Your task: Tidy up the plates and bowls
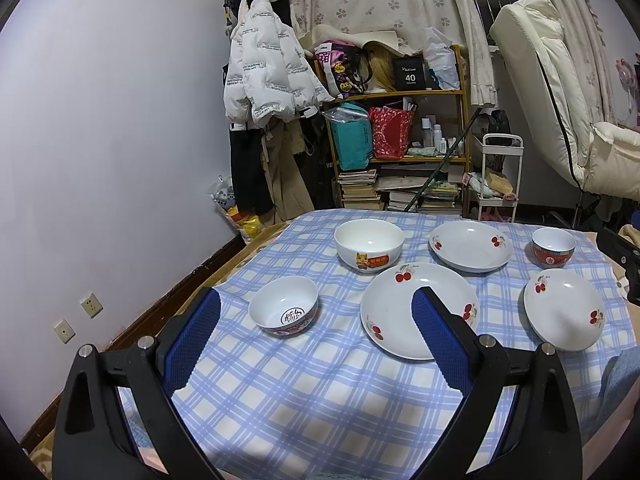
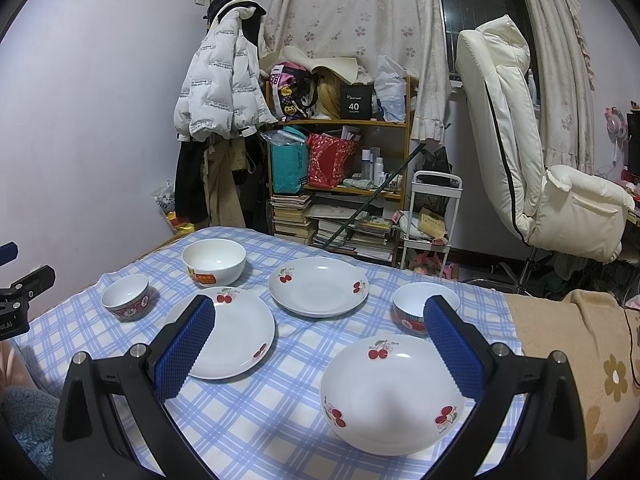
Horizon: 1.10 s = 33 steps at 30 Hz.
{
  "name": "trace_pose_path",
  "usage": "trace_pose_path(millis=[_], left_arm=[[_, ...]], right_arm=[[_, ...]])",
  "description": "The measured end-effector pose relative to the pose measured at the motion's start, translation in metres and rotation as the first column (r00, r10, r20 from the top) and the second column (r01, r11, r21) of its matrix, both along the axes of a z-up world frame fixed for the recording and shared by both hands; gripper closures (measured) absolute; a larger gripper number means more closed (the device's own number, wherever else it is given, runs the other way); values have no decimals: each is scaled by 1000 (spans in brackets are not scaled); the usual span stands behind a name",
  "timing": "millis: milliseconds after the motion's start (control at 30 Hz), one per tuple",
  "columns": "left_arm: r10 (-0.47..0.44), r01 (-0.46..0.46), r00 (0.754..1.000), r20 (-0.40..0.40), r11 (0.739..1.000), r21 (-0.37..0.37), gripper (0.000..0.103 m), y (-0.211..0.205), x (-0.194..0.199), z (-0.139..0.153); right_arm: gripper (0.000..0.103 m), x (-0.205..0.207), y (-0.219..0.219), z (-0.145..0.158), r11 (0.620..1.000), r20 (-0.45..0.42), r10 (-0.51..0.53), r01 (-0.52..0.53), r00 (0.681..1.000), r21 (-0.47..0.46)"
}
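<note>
On the checked cloth of the worktop (image 2: 256, 432) six dishes lie spread out singly, none stacked on another, so the sorting looks not yet begun. Nearest the right tool (image 2: 320, 344), whose blue pads stand wide apart with nothing between them, sits a cherry plate (image 2: 394, 394), just below and between its fingers. Nearest the left tool (image 1: 316, 344), likewise spread wide and empty, sits a small patterned bowl (image 1: 284, 306) on its left side and a second cherry plate (image 1: 400, 312) partly behind its right finger. Both tools hover above the cloth, touching no dish.

Farther back, a third cherry plate (image 2: 318, 286) lies in the middle of the worktop, with a small red-banded bowl (image 2: 414, 308) to its right, partly hidden by the right tool's finger. At the far left stands a larger white bowl (image 2: 214, 262) with a red and yellow label.

What is left, by this judgement, is everything: the three plates to be gathered into one pile and the three bowls nested or grouped. Beyond the worktop stand a cluttered shelf (image 2: 340, 160) and a white chair (image 2: 516, 152)
</note>
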<state>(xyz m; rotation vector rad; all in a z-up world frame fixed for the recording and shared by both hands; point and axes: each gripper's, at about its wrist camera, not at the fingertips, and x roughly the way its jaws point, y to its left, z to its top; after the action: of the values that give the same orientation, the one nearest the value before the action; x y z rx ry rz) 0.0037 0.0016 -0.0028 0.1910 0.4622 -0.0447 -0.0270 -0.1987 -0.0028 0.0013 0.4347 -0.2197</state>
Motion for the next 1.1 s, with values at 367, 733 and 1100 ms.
trace_pose_path(millis=[367,733,1100], left_arm=[[1,-1,1000,0,1000,2,8,-1,0,0],[0,0,1000,0,1000,3,8,-1,0,0],[1,-1,1000,1,1000,3,8,-1,0,0]], right_arm=[[0,0,-1,0,1000,-1,0,0,1000,1],[0,1,-2,-2,1000,-1,0,0,1000,3],[0,1,-3,-2,1000,-2,0,0,1000,4]])
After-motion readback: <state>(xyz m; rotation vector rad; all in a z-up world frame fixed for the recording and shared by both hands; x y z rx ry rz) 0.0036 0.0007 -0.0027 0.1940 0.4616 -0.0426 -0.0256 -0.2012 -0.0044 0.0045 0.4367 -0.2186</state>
